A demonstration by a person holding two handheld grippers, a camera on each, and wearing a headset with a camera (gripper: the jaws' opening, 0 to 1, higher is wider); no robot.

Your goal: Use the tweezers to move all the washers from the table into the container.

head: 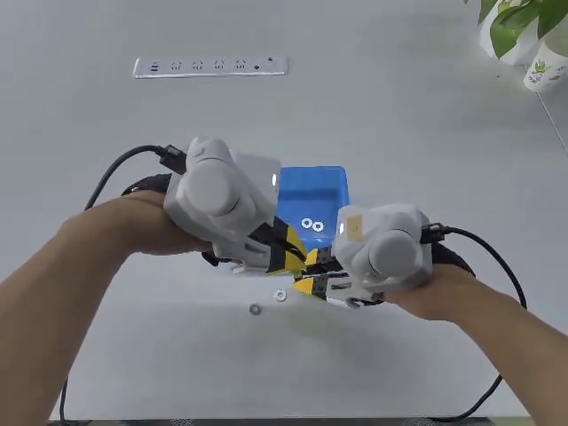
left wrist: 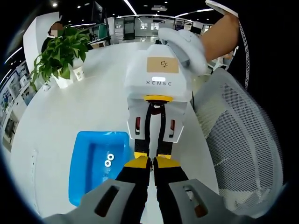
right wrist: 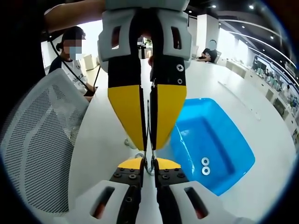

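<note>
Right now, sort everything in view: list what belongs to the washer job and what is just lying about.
Job in hand:
tweezers
two loose washers
two washers already inside
blue container

Lying about:
power strip
potted plant
mesh chair
</note>
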